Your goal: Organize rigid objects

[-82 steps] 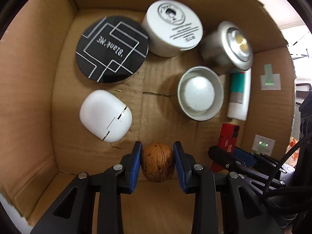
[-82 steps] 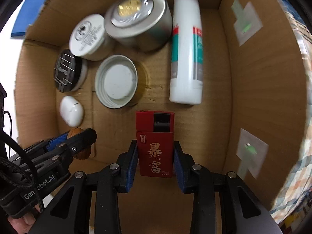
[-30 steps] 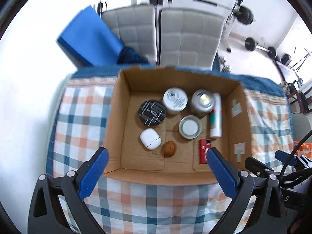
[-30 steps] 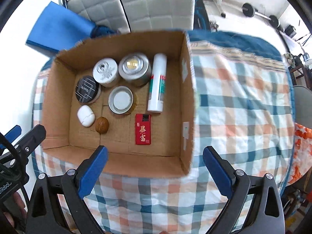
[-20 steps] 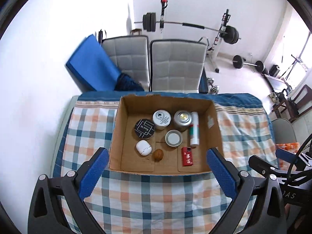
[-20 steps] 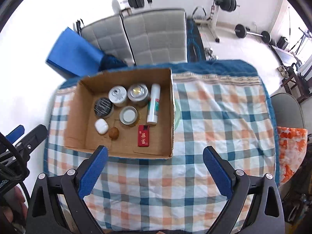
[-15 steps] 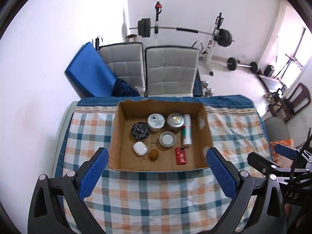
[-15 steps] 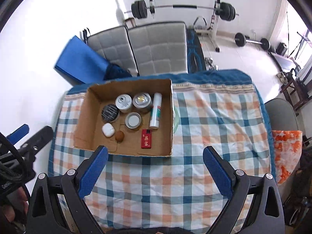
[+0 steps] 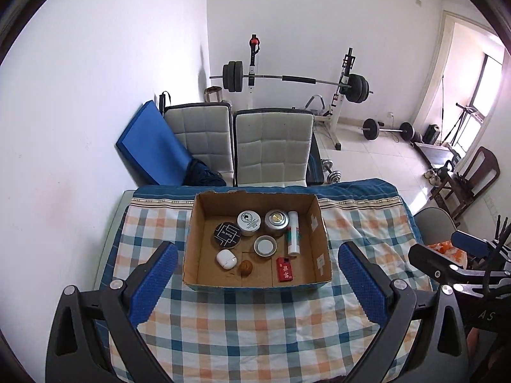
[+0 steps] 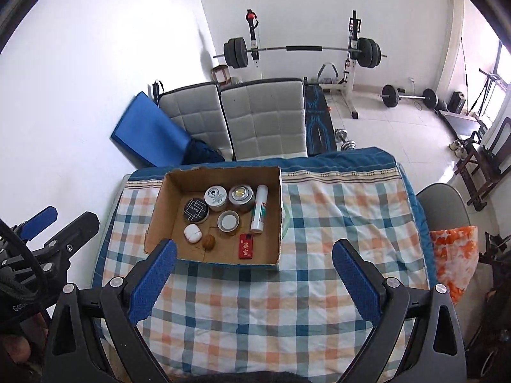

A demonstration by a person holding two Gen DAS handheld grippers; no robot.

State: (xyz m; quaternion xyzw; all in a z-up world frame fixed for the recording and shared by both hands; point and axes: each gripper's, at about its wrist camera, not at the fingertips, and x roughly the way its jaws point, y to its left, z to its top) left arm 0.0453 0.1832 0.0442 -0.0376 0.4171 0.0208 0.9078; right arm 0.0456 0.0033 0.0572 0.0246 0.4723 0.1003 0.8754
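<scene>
An open cardboard box (image 9: 191, 255) (image 10: 159, 204) sits on the checked cloth. Inside lie a walnut (image 9: 246, 267) (image 10: 209, 242), a red packet (image 9: 285, 269) (image 10: 246, 246), a white earbud case (image 9: 226, 259) (image 10: 192, 233), a black round tin (image 9: 227, 234) (image 10: 195, 209), a white jar (image 9: 248, 221), a silver can (image 9: 276, 221), a shallow lid (image 9: 265, 245) and a white tube (image 9: 293, 232) (image 10: 259, 212). My left gripper (image 9: 255, 282) and right gripper (image 10: 254, 279) hover high above the near side of the box, both wide open and empty.
The checked cloth (image 9: 255, 335) covers a table with bare room in front and to the right of the box. Two grey chairs (image 9: 271, 146), a blue mat (image 9: 153, 146) and a barbell rack (image 9: 297, 78) stand behind. An orange cloth (image 10: 453, 255) lies at right.
Both grippers let go of the walnut and the red packet, opened wide and rose far above the box; both things now lie in the box.
</scene>
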